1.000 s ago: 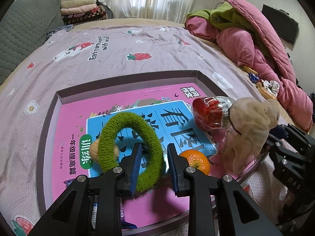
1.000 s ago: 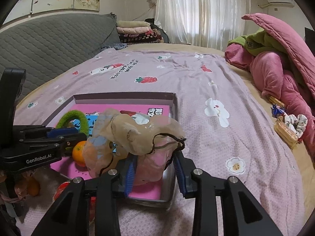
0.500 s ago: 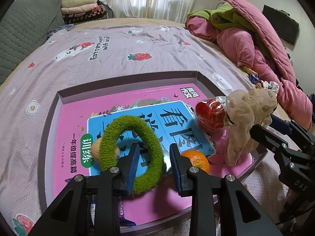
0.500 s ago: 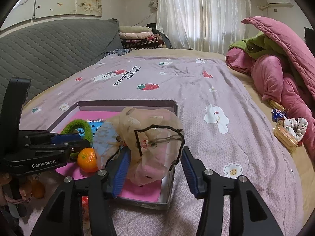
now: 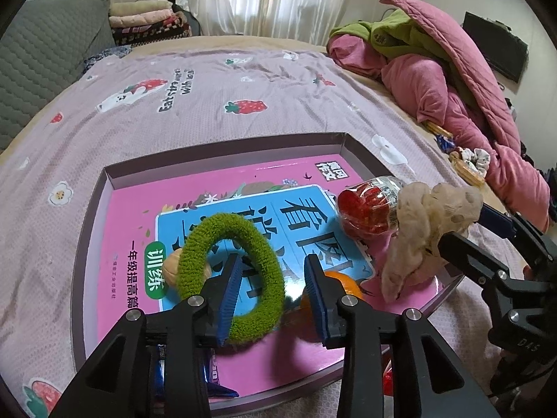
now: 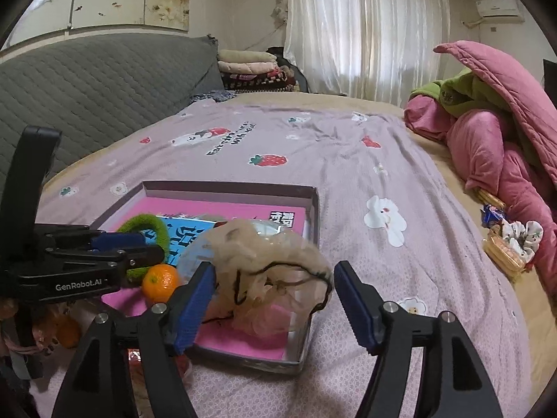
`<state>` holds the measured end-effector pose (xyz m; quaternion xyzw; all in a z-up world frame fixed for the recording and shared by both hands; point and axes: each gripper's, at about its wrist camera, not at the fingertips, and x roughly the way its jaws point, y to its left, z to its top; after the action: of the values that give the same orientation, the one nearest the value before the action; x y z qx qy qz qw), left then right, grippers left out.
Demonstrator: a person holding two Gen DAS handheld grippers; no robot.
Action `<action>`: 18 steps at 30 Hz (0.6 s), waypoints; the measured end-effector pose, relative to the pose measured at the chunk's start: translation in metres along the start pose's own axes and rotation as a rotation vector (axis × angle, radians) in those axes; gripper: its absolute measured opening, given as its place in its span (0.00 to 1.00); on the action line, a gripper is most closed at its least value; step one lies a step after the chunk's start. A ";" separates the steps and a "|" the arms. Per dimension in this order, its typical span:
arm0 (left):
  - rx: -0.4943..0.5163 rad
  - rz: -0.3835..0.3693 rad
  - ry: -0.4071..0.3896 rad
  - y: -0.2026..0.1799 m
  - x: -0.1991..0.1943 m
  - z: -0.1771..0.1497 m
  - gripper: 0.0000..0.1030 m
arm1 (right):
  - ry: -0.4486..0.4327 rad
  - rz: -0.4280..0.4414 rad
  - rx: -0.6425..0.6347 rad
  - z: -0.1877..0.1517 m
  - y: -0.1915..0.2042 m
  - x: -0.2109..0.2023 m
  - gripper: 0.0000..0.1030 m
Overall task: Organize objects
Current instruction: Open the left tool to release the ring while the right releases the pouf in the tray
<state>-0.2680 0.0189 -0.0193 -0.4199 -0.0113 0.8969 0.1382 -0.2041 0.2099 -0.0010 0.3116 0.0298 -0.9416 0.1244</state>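
Observation:
A shallow grey tray [image 5: 222, 151] on the bed holds a pink and blue book [image 5: 299, 216]. My left gripper [image 5: 273, 291] is open around the near side of a green fuzzy ring [image 5: 240, 233] that leans on the book. My right gripper [image 6: 275, 301] is open, and a beige mesh pouch [image 6: 275, 271] sits between its fingers at the tray's near right corner; it also shows in the left wrist view [image 5: 428, 223]. An orange [image 6: 160, 280], a walnut [image 5: 172, 268] and a clear pack of red fruit [image 5: 365, 205] lie in the tray.
Pink and green quilts [image 5: 452, 69] are piled at the bed's right side. A snack pack and a floral scrunchie [image 6: 518, 240] lie beside them. Folded blankets [image 6: 254, 69] and a grey headboard [image 6: 87, 94] stand at the far end. Another orange [image 6: 68, 331] lies outside the tray.
My right gripper has opened and let go of the mesh pouch, which now rests in the tray corner. My left gripper has opened wider around the green ring.

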 end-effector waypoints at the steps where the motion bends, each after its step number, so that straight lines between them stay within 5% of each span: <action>1: 0.000 -0.002 -0.002 0.000 -0.001 0.000 0.38 | -0.008 0.002 0.001 0.000 0.000 -0.002 0.68; 18: 0.004 0.008 -0.036 -0.007 -0.030 0.003 0.60 | -0.055 0.046 0.016 0.007 -0.002 -0.017 0.73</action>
<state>-0.2502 0.0178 0.0056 -0.4037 -0.0103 0.9048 0.1351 -0.1956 0.2141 0.0148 0.2872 0.0118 -0.9468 0.1444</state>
